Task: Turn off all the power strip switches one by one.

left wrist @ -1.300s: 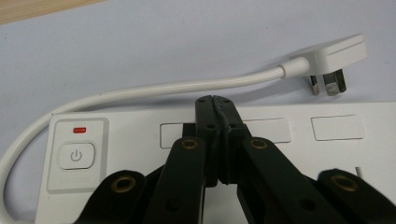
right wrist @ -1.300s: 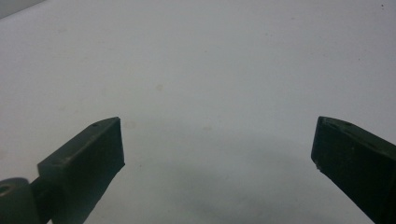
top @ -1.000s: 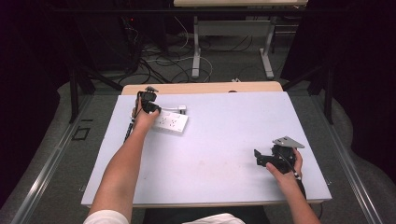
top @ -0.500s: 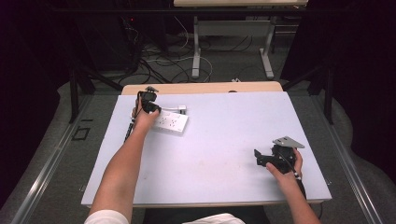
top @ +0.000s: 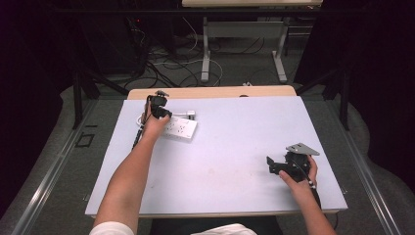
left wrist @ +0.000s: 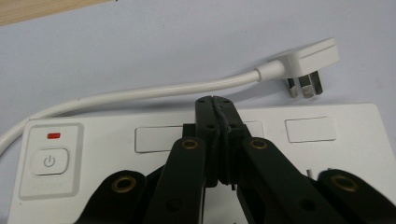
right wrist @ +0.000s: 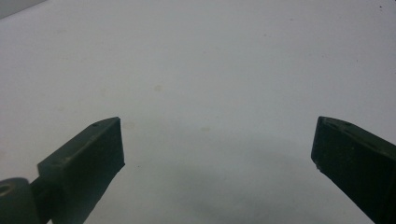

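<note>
A white power strip lies flat at the back left of the table, with a red light and a power button at one end. Its white cable curves round to a white plug lying beside it. My left gripper is shut, jaws pressed together with nothing between them, tips over the strip's top face. My right gripper stands open near the front right, over bare table surface with nothing between its jaws.
The pale table top has a wooden strip along its far edge. Beyond it are table legs and cables on the floor. A metal rail runs along the left side.
</note>
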A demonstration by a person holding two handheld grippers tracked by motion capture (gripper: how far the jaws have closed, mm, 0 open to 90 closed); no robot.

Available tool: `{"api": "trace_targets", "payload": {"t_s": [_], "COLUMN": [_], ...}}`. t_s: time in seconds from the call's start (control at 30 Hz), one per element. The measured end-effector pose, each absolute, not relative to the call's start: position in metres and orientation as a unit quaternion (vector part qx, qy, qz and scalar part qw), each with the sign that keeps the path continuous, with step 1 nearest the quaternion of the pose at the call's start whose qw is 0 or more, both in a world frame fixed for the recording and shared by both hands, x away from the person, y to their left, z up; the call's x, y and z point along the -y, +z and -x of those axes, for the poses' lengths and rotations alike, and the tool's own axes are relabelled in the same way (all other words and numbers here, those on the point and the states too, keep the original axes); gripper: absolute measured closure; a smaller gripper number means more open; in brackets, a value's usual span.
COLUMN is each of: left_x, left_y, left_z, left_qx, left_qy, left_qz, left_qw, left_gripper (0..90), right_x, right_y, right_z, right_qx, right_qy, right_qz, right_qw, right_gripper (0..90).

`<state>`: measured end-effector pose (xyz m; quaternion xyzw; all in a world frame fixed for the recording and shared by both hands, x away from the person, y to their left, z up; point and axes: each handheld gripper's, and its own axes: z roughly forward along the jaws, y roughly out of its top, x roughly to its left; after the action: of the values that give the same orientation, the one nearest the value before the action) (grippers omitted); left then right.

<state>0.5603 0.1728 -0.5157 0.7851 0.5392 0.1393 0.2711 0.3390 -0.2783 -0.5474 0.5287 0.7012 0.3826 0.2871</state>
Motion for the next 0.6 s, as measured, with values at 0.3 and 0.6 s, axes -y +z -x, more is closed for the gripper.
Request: {"api": "trace_targets", "payload": {"t_s": [0.3, 0.6], "left_x": [-0.168, -0.159], "left_y": [-0.514, -0.516], "left_z": [-0.558, -0.557], "left_qx": [-0.533, -0.529], "left_qy": [0.134, 0.126], "left_qz": [-0.789, -0.792], "left_qw": [0.276, 0.277], "left_gripper": [90.0, 90.0], "right_x": [0.278, 0.278], "right_y": [-0.548, -0.548], "right_z": [-0.340, -0.340], "right_qx": [-0.703, -0.701], "right_qy": [0.381, 0.384], "right_qz": [-0.527, -0.528], "right_qw": [0.288, 0.287], "right_gripper": [2.0, 2.0]}}
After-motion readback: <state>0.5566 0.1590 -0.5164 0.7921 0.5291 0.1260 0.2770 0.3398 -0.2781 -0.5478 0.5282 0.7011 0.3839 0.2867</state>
